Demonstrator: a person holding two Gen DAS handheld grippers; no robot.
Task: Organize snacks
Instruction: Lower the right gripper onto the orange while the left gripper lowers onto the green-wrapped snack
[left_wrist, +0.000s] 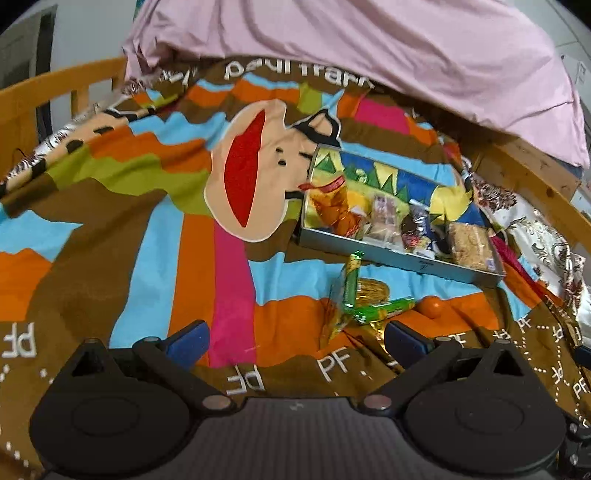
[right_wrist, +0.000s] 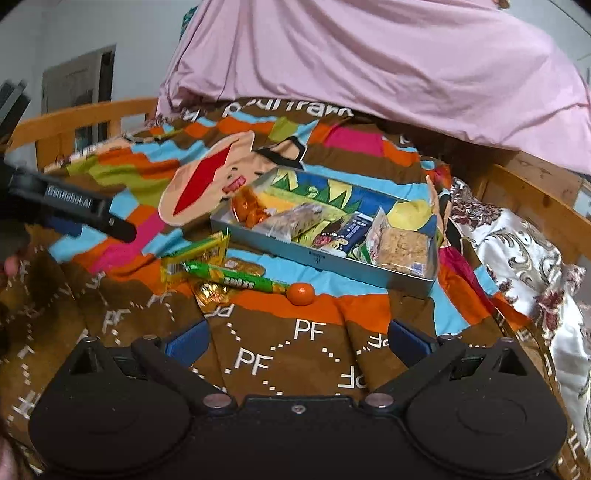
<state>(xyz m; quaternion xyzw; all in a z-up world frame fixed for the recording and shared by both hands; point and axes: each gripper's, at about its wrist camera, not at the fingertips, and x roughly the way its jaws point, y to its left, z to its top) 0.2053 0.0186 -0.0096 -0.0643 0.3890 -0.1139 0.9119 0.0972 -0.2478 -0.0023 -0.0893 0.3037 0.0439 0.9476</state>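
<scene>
Landmark: the grey tray (right_wrist: 369, 271) lying on the bed, on the colourful blanket (right_wrist: 303, 328); every place below is told from it.
Left tongs (left_wrist: 295, 338): spread wide with nothing between the blue pads; you hover over the blanket on the near side of the tray, with the loose snacks just ahead of your right pad.
Right tongs (right_wrist: 297, 338): also spread wide and empty, near side of the tray, aimed at bare blanket just short of the orange.
Already in the tray: an orange-wrapped sweet bag (right_wrist: 251, 208), a clear-wrapped bar (right_wrist: 295, 218), dark small packets (right_wrist: 343, 230) and a crumbly cereal block (right_wrist: 402, 249) at the right end.
Still outside: a little heap just in front of the tray's near wall, toward its left end.
Green stick pack (right_wrist: 236, 282): looks light and stiff enough along its length; I'd take it across the middle, as the glossy film may slide.
Yellow packet (right_wrist: 199, 254): thin, crinkly film, likely very light; pinch a flat sealed edge, not the puffed middle.
Gold foil packets (right_wrist: 214, 293): partly under the green stick, so probably better lifted after it; slippery foil.
Small orange (right_wrist: 301, 293): round, just right of the heap, touching the stick's end; likely to roll on soft bedding, so close gently across its widest part.
Risk: the blanket gives under pressure, so you may pinch cloth along with a wrapper.
</scene>
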